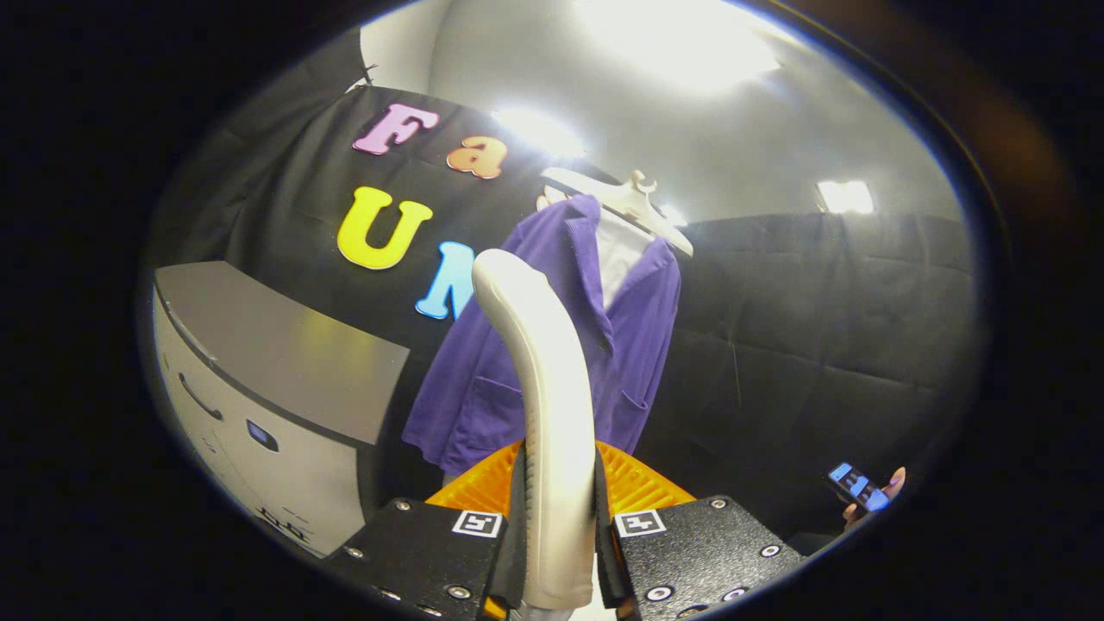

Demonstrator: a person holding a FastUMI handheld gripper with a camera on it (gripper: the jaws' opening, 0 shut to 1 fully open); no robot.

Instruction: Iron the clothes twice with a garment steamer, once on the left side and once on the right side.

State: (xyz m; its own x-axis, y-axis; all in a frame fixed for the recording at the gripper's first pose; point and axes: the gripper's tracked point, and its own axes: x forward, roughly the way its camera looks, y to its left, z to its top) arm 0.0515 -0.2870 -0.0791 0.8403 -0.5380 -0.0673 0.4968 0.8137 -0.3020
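The tongs (559, 517) were closed on the garment steamer (542, 405) — both black fingers (516, 526) pressed against the sides of its white handle, one on each flank, with the handle rising up between them and curving away toward the clothes. The handle's upper end stood in front of the lower left part of the purple jacket (595, 345), though how near it was to the cloth could not be told. Just behind the fingers, at the foot of the handle, an orange ribbed part (642, 483) spread out to either side.

The purple jacket hung beyond the tongs on a white hanger (625, 203), its collar open over a white shirt (623, 250), a patch pocket showing low on each front. It hung tilted in the view, against the black cloth wall.

To the left of the jacket stood a white cabinet (259, 448) with a grey top and a curved dark handle on its front. Low to the right of the tongs, well apart from the jacket, a person's hand (880, 496) held a phone (856, 485) with a lit screen.
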